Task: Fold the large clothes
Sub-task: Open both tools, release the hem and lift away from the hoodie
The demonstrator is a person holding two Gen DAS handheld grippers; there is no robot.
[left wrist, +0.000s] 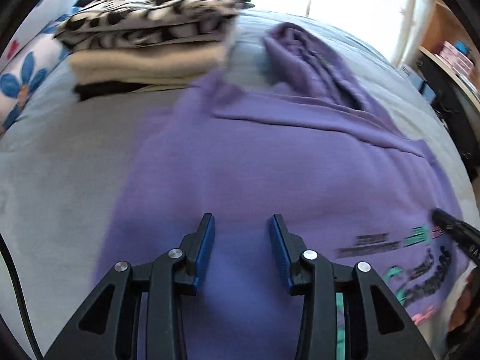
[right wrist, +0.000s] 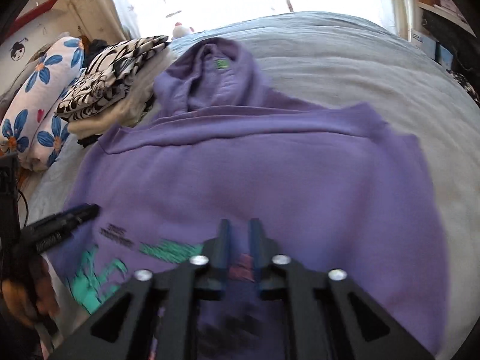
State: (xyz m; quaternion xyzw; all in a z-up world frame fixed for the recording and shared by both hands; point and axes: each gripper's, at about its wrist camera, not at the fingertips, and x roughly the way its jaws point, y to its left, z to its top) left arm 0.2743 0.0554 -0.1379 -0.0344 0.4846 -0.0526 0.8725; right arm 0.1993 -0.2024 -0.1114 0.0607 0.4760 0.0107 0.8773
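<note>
— So, how many garments are there?

— One purple hoodie (left wrist: pixel 240 165), spread flat on the bed (left wrist: pixel 60 165) right under both claws. Ahead of the left claw (left wrist: pixel 241 219) and off to its left sits one stack (left wrist: pixel 150 36) of folded clothes. I count three layers: a black-and-white patterned piece on top, a cream one below it, and something black at the bottom.

— And the claws?

— Two. The left claw is partly open, with a clear gap between its blue pads. Nothing is in the gap, only purple cloth below. The right claw (right wrist: pixel 240 223) is drawn almost together, with only a slit left. I see nothing pinched in it.

— Where is the hood?

— One hood (right wrist: pixel 210 75), straight ahead of the right claw at the far end of the hoodie, lying open. Inside it is one small green tag (right wrist: pixel 222 63), too small to read.

— Any writing?

— One print (right wrist: pixel 171 249) on the hoodie, beneath the right claw and to its left, and so to the right of the left claw. It has black lines of text with teal and pink shapes. All of it is smeared, and I cannot read a word.

— Anything else?

— A white pillow (right wrist: pixel 39 96) with blue flowers, beyond the stack, far to the left of both claws.
</note>
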